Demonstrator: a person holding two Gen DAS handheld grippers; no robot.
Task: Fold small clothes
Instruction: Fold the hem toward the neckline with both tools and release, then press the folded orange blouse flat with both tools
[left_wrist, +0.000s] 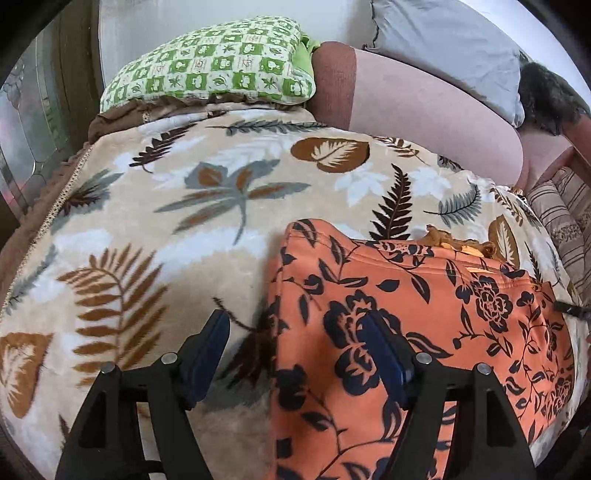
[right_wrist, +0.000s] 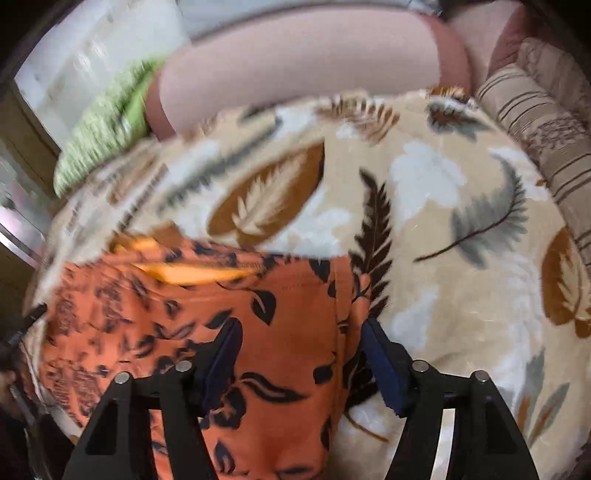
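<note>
An orange garment with a black flower print (left_wrist: 417, 332) lies flat on a beige leaf-patterned blanket (left_wrist: 166, 229). My left gripper (left_wrist: 295, 325) is open and straddles the garment's left edge, its right finger over the cloth. In the right wrist view the garment (right_wrist: 184, 314) fills the lower left, blurred. My right gripper (right_wrist: 299, 332) is open over the garment's right edge, holding nothing. A yellow-orange lining (right_wrist: 192, 273) shows at the garment's far edge.
A green checked pillow (left_wrist: 214, 66) lies at the back left, a pink bolster (left_wrist: 424, 107) behind the blanket, a grey pillow (left_wrist: 450, 48) beyond it. A striped cushion (right_wrist: 535, 118) sits at the right. The blanket (right_wrist: 443, 221) spreads to the right.
</note>
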